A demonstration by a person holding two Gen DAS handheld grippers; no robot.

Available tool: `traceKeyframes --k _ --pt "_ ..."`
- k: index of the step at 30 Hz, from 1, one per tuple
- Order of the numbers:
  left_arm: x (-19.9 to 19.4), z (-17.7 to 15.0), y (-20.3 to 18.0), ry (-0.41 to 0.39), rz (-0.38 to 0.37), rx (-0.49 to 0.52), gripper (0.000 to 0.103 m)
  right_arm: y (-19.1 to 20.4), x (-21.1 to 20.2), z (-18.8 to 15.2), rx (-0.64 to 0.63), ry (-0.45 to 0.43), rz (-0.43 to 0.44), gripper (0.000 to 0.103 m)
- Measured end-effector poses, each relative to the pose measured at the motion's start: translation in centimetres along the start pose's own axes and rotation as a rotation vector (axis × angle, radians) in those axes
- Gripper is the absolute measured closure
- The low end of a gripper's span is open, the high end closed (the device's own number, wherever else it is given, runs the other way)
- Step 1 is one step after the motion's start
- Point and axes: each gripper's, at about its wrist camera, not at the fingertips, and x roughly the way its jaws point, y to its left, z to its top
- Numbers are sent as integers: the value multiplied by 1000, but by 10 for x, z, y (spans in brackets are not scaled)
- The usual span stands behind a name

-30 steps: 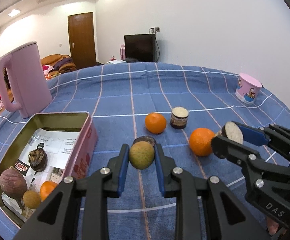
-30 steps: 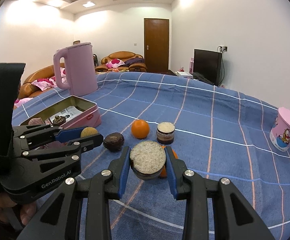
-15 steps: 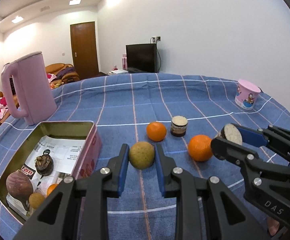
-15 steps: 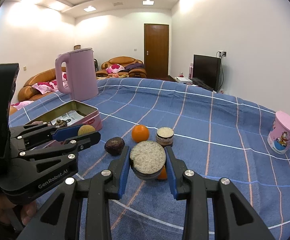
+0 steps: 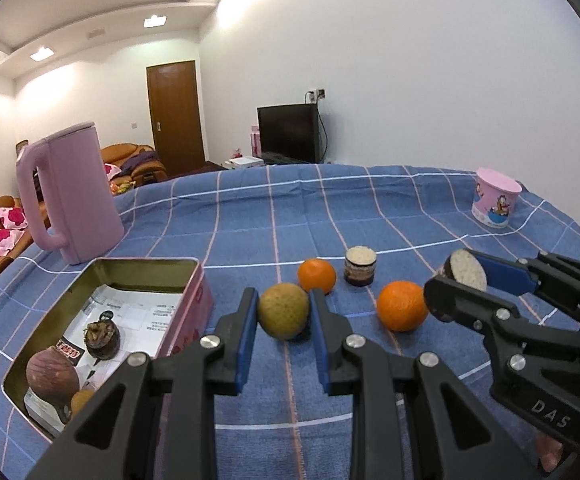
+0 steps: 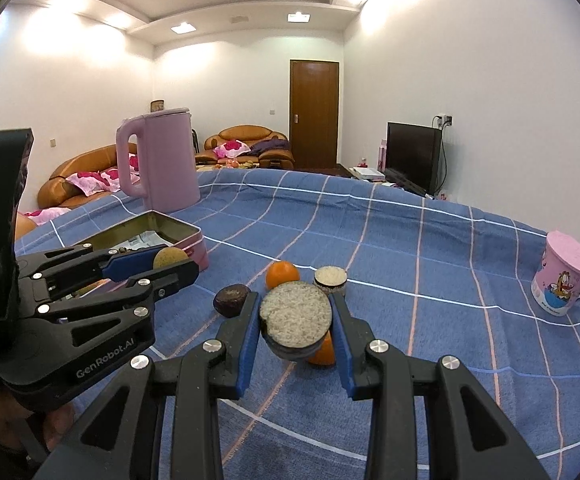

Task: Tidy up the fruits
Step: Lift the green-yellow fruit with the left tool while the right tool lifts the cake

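Note:
My left gripper [image 5: 284, 314] is shut on a yellow-green round fruit [image 5: 283, 310] and holds it above the cloth, right of the pink tin [image 5: 194, 280]. The tin holds a purple-brown fruit [image 5: 52, 376], a dark knobbly fruit [image 5: 102, 338] and a small yellow one. My right gripper [image 6: 294, 322] is shut on a halved dark fruit with a pale cut face [image 6: 295, 316], also seen in the left wrist view [image 5: 467, 270]. Two oranges [image 5: 316, 275] [image 5: 401, 306], another halved fruit [image 5: 359, 266] and a dark whole fruit [image 6: 232, 300] lie on the blue cloth.
A pink kettle [image 5: 70, 200] stands behind the tin at the left. A pink cartoon cup [image 5: 495, 202] stands at the far right of the table. The blue checked cloth [image 5: 290, 216] covers the table. A TV and sofas stand beyond.
Both grippers have risen with their fruits still held; the left gripper's fruit has come off the cloth. The dark whole fruit stays on the cloth.

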Motion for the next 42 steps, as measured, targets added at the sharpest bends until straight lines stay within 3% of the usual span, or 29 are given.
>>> traceKeyframes --k 42 --pt "-34 -1 -7 -180 78 31 76 5 -26 -6 -24 -122 37 67"
